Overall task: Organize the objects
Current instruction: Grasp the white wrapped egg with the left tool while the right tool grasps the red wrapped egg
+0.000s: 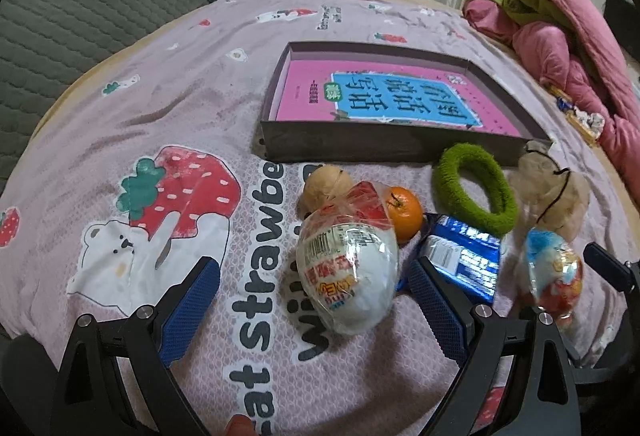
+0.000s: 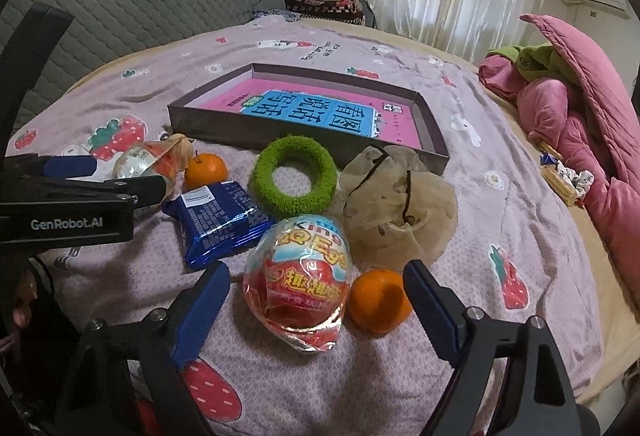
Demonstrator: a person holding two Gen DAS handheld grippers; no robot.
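Left wrist view: the left gripper [image 1: 316, 292] hangs low over the bed [image 1: 120, 108], its blue pads spread wide on either side of a white wrapped toy egg [image 1: 348, 276] that lies on the pink blanket. Neither pad touches the egg. Behind it sit a walnut [image 1: 324, 186] and an orange [image 1: 406, 212], both just beside the egg's twisted wrapper end. To the right lie a blue snack packet [image 1: 464, 260], a green fuzzy ring [image 1: 474, 192] and a beige mesh pouch [image 1: 554, 192]. Farther back is the shallow grey box [image 1: 360, 146] with a pink book [image 1: 400, 96] lying flat inside it.

Right wrist view: the right gripper [image 2: 316, 300] is also wide open and empty, bracketing a red and blue wrapped egg [image 2: 300, 276] and a second orange [image 2: 378, 300] that touches the egg's right side. The mesh pouch [image 2: 400, 196] lies just behind them, the green ring [image 2: 294, 176] and the snack packet [image 2: 218, 222] to the left, and the box [image 2: 224, 126] beyond.

Judging by this, the task is at the reach-and-grasp step, with each gripper lined up on an egg and nothing loose yet in the box. The next move calls for closing gently on the slippery wrappers. The right gripper should narrow onto the egg alone, or the orange may be caught or rolled away.
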